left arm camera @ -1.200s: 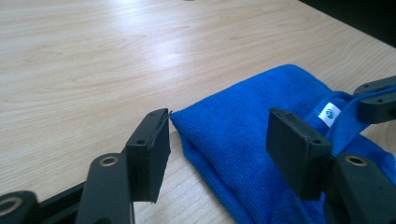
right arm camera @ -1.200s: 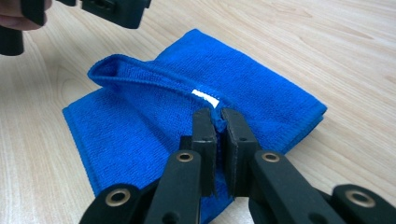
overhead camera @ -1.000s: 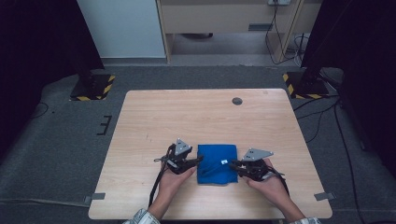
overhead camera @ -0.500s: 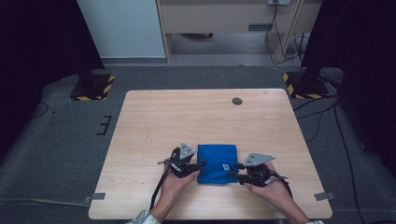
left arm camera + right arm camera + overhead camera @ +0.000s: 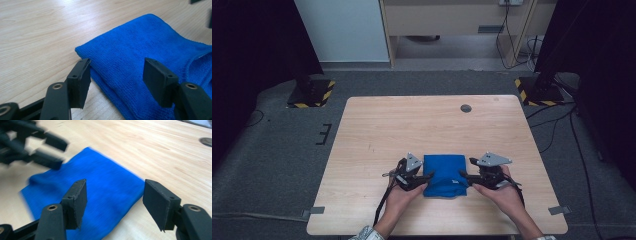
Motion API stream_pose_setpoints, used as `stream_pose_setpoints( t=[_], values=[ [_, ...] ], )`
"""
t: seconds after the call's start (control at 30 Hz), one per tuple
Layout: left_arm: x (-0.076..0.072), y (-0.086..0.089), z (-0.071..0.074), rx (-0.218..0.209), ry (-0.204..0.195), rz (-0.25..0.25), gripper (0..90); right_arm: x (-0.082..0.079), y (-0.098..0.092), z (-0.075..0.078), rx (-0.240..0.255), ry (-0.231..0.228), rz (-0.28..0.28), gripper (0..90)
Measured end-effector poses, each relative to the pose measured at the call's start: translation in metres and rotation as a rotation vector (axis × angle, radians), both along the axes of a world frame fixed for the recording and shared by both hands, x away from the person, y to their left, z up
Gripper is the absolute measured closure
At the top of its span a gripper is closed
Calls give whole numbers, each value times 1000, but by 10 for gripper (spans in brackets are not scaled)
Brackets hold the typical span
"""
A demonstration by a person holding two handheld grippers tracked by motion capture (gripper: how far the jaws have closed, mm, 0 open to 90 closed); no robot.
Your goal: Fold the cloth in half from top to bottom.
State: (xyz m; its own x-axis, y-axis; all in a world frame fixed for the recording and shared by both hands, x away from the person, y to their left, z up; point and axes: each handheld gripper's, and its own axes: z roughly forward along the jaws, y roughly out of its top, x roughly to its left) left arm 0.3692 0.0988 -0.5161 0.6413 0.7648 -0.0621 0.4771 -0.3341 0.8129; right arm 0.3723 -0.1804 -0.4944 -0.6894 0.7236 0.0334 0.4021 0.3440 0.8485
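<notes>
**Flanking a folded blue cloth, both claws released**

Standing at the near edge: wooden table [image 5: 377, 130], pale grain, wide and mostly bare. Small dark round grommet [image 5: 466, 108] sits far back, right of centre, well apart from the work.

Blue cloth [image 5: 445, 174] lies folded flat on the near half of the table, about centre, between the two hands. Soft pile, folded edge toward the person's left.

Left gripper [image 5: 428, 176] at the cloth's left edge, jaws apart, released; in its own view the cloth edge lies between the pads without being pressed.

Right gripper [image 5: 463, 177] at the cloth's right edge. Its jaws have just been opening; they stand wide over the cloth, nothing pinched.
</notes>
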Motion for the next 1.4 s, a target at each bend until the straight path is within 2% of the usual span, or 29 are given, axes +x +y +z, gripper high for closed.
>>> stream_pose_setpoints(
  t=[0.07, 0.17, 0.3, 0.37, 0.4, 0.47, 0.5, 0.6, 0.63, 0.67, 0.8, 0.87, 0.93, 1.0, 1.1, 1.23, 1.4],
  values=[
    [-1, -1, -1, 15, 1, -8, 383, 6, 3, -2, -17, 7, -19, 351],
    [-4, -1, -4, 46, 2, -21, 378, 7, 7, -9, -52, 26, -1, 340],
    [-9, 0, -7, 88, 6, -45, 366, -2, 11, -16, -116, 41, 72, 298],
    [-12, 0, -8, 115, 5, -58, 349, -8, 13, -21, -190, 39, 122, 270],
    [-14, 0, -8, 127, -1, -65, 344, -10, 13, -23, -210, 38, 130, 260],
    [-14, 2, -4, 109, -6, -54, 315, -13, 10, -24, -224, 26, 144, 235],
    [-13, 4, 0, 77, -8, -39, 293, -12, 7, -22, -205, 19, 134, 208],
    [-10, 12, 13, 30, -34, 4, 219, -8, -4, -10, -136, -9, 55, 145],
    [-8, 16, 17, 20, -40, 17, 198, -5, -11, -5, -119, -37, 14, 131],
    [-6, 19, 19, 14, -42, 29, 176, -3, -16, -2, -107, -46, -26, 116],
    [5, 47, 24, -6, -29, 81, 123, 8, -39, 2, -68, -57, -142, 83],
    [12, 61, 21, 18, -18, 97, 85, 16, -51, -2, -67, -43, -199, 82],
    [18, 76, 18, 22, -2, 122, 84, 22, -59, -7, -65, -15, -235, 82],
    [23, 88, 14, 18, 22, 141, 81, 26, -64, -11, -68, 16, -255, 83],
    [30, 102, 6, 41, 53, 170, 77, 31, -69, -19, -74, 56, -271, 83],
    [35, 109, -5, 96, 95, 196, 77, 34, -70, -27, -91, 94, -270, 83],
    [37, 107, -14, 157, 114, 179, 77, 38, -73, -38, -124, 161, -283, 84]
  ],
)
